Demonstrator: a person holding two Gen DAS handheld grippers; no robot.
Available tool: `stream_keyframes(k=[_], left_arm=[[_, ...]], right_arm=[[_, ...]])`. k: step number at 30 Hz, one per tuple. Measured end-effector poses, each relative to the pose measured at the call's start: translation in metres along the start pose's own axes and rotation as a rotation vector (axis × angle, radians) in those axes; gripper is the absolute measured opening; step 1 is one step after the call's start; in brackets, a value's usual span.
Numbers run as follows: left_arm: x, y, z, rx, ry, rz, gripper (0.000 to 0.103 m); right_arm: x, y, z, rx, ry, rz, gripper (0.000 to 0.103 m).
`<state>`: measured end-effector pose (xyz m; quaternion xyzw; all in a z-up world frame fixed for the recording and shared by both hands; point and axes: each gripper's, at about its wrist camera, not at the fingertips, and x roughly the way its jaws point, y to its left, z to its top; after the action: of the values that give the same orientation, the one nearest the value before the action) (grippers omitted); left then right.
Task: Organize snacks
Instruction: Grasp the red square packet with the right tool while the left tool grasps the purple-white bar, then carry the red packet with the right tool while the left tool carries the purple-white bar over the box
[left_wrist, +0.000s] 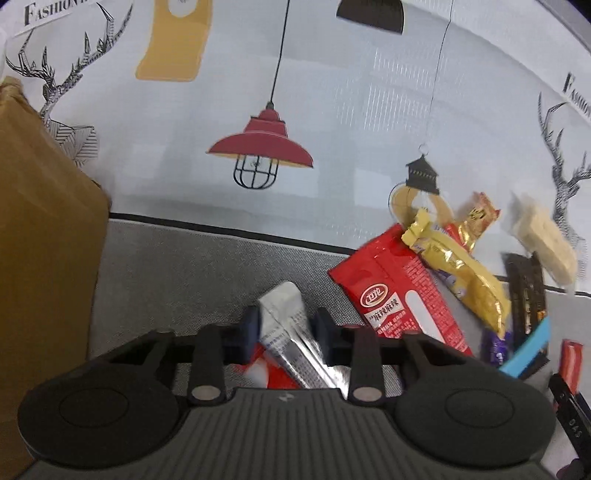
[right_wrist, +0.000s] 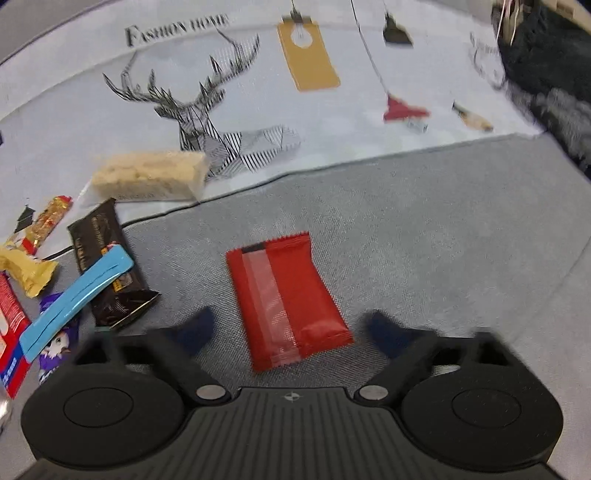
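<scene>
In the left wrist view my left gripper (left_wrist: 288, 326) points down at the grey cloth, and its dark pads press both sides of a silver foil packet (left_wrist: 284, 317). A red and white wrapper (left_wrist: 266, 373) lies under that packet. In the right wrist view a flat red packet (right_wrist: 288, 299) lies on the grey cloth between the fingers of my right gripper (right_wrist: 290, 326). That gripper is open, with a gap between each pad and the packet.
A heap of snacks lies between the two grippers: a large red pack (left_wrist: 399, 295), a yellow packet (left_wrist: 461, 266), a beige cracker bar (right_wrist: 147, 177), a black bar (right_wrist: 107, 266) and a blue strip (right_wrist: 77, 299). A cardboard box (left_wrist: 44, 229) stands at the left. Dark fabric (right_wrist: 546, 55) is at the far right.
</scene>
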<state>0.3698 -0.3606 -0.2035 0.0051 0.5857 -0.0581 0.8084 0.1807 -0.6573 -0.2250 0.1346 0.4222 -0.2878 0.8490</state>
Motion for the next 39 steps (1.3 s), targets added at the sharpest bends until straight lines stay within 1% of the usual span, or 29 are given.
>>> stream_keyframes(k=[1, 3, 5, 7, 11, 14, 15, 16, 18, 22, 24, 27, 30, 34, 39], left_arm=[[-0.005, 0.003, -0.001, -0.007, -0.004, -0.016, 0.031], [-0.018, 0.006, -0.004, -0.005, -0.036, -0.053, 0.030], [-0.039, 0.009, -0.010, 0.013, -0.081, -0.065, 0.029], [-0.062, 0.013, -0.016, 0.031, -0.130, -0.090, 0.027], [-0.108, 0.013, -0.029, 0.071, -0.200, -0.123, 0.024], [-0.142, 0.017, -0.050, 0.098, -0.253, -0.148, 0.016], [-0.154, 0.020, -0.057, 0.110, -0.274, -0.155, 0.011], [-0.169, 0.024, -0.066, 0.125, -0.299, -0.160, 0.010], [-0.192, 0.032, -0.081, 0.153, -0.346, -0.153, 0.009], [-0.234, 0.058, -0.111, 0.190, -0.395, -0.173, 0.009], [-0.251, 0.070, -0.126, 0.207, -0.416, -0.173, 0.009], [-0.281, 0.093, -0.149, 0.229, -0.444, -0.176, 0.008], [-0.306, 0.118, -0.168, 0.235, -0.470, -0.180, 0.009], [-0.337, 0.153, -0.192, 0.241, -0.532, -0.144, 0.009], [-0.363, 0.199, -0.211, 0.201, -0.571, -0.115, 0.009]], right_arm=[[-0.006, 0.001, -0.002, -0.016, -0.017, 0.002, 0.054], [-0.014, 0.001, -0.007, -0.034, -0.017, 0.001, 0.051], [-0.024, -0.001, -0.013, -0.033, -0.029, -0.004, 0.051], [-0.040, -0.005, -0.018, -0.004, -0.054, 0.005, 0.051], [-0.088, -0.007, -0.024, 0.049, -0.122, 0.037, 0.051], [-0.131, 0.000, -0.028, 0.062, -0.177, 0.070, 0.051], [-0.144, 0.003, -0.030, 0.062, -0.194, 0.081, 0.051], [-0.158, 0.007, -0.033, 0.061, -0.212, 0.091, 0.051], [-0.188, 0.018, -0.041, 0.048, -0.245, 0.113, 0.051], [-0.240, 0.044, -0.059, 0.021, -0.284, 0.159, 0.051], [-0.264, 0.058, -0.071, 0.001, -0.290, 0.185, 0.051], [-0.296, 0.079, -0.087, -0.027, -0.274, 0.231, 0.051], [-0.328, 0.101, -0.104, -0.066, -0.269, 0.277, 0.051], [-0.369, 0.133, -0.121, -0.126, -0.281, 0.340, 0.051], [-0.413, 0.173, -0.132, -0.192, -0.295, 0.429, 0.051]])
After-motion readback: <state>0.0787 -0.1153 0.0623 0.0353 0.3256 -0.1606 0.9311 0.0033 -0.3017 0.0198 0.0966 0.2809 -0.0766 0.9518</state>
